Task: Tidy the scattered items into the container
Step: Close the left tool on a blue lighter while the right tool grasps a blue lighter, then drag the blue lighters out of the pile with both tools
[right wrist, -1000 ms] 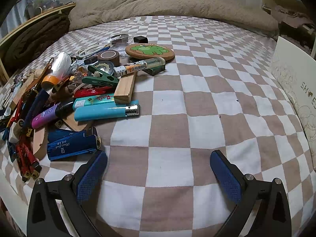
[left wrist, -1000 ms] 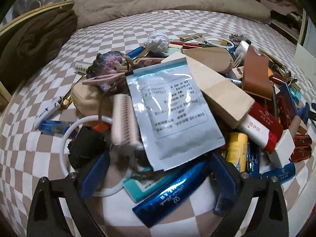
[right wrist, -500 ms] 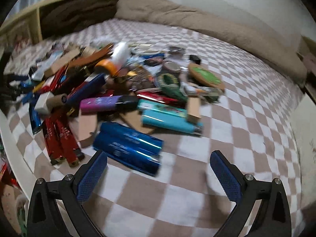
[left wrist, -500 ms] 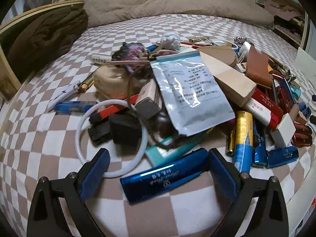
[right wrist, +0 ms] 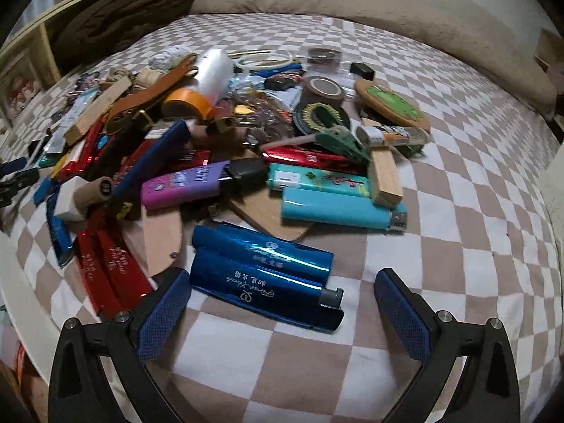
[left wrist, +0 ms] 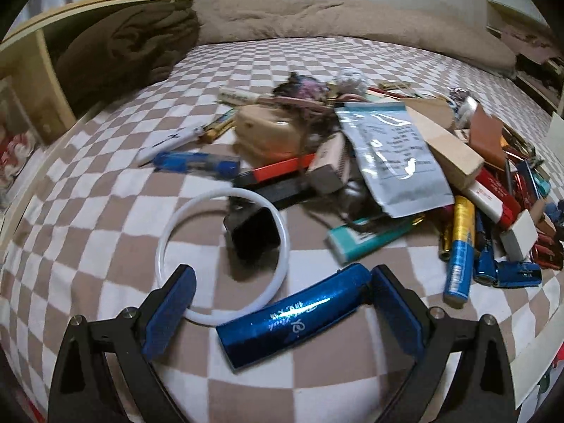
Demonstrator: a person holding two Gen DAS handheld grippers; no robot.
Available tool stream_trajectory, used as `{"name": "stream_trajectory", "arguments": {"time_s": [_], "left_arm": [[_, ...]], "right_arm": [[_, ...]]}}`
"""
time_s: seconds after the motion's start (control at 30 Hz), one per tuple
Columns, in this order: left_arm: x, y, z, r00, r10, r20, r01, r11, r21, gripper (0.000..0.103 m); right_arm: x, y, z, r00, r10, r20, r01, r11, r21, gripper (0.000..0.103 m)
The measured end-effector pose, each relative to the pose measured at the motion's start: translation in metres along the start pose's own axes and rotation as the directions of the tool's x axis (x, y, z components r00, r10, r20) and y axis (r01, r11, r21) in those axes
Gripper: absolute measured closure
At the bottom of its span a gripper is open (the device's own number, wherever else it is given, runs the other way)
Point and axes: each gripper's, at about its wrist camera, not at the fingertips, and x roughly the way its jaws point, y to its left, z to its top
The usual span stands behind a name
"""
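Left gripper (left wrist: pixel 280 298) low, spread around blue lighter (left wrist: pixel 294 319), right gripper (right wrist: pixel 282 298) agape.

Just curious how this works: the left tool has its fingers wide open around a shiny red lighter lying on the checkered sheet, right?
Nearly. The left gripper is open, but the lighter between its fingers is shiny blue, not red, as the left wrist view shows. It does lie on the checkered sheet.

It was a bedroom in a home: a bed (left wrist: pixel 105 211) with a brown-and-white checked sheet, a beige duvet (left wrist: pixel 317 14) bunched along the far edge, a wooden shelf (left wrist: pixel 42 63) stuffed with a brown blanket (left wrist: pixel 127 42), and household clutter (right wrist: pixel 211 123) piled on the sheet.
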Motion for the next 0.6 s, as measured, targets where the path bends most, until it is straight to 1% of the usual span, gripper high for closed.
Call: {"name": "stream_trajectory", "arguments": {"time_s": [0.07,0.17,0.23,0.3,0.37,0.43,0.57,0.6], "left_arm": [[-0.004,0.005,-0.002,1.000,-0.001,-0.005,0.001,1.000,0.005,0.002],[-0.009,0.016,-0.007,1.000,-0.015,-0.015,0.014,1.000,-0.024,0.002],[-0.015,0.020,-0.010,1.000,0.001,-0.018,-0.001,0.999,-0.036,0.002],[-0.026,0.023,-0.015,1.000,0.024,-0.005,-0.024,0.999,-0.039,0.002],[-0.037,0.027,-0.022,0.999,0.035,0.005,-0.035,0.998,-0.047,0.002],[-0.043,0.032,-0.029,0.999,0.036,0.000,-0.036,0.998,-0.058,0.002],[-0.052,0.036,-0.046,0.999,0.030,-0.014,-0.030,0.997,-0.066,0.002],[-0.054,0.038,-0.051,0.999,0.029,-0.023,-0.030,0.997,-0.070,0.002]], "right_arm": [[-0.001,-0.006,-0.003,1.000,-0.012,0.006,0.012,1.000,0.019,0.000],[-0.002,-0.022,-0.010,1.000,-0.026,0.015,0.025,0.998,0.061,0.000],[-0.003,-0.036,-0.014,0.999,-0.028,0.026,0.026,0.994,0.102,0.000],[-0.005,-0.046,-0.018,0.999,-0.025,0.042,0.019,0.989,0.145,0.000],[-0.005,-0.054,-0.021,0.998,-0.001,0.059,-0.009,0.984,0.178,0.000],[-0.004,-0.055,-0.021,0.998,0.000,0.060,-0.010,0.984,0.178,0.000],[0.001,-0.049,-0.017,0.998,-0.055,0.039,0.049,0.990,0.134,0.000],[0.001,-0.049,-0.018,0.997,-0.059,0.040,0.053,0.990,0.132,0.000]]}}
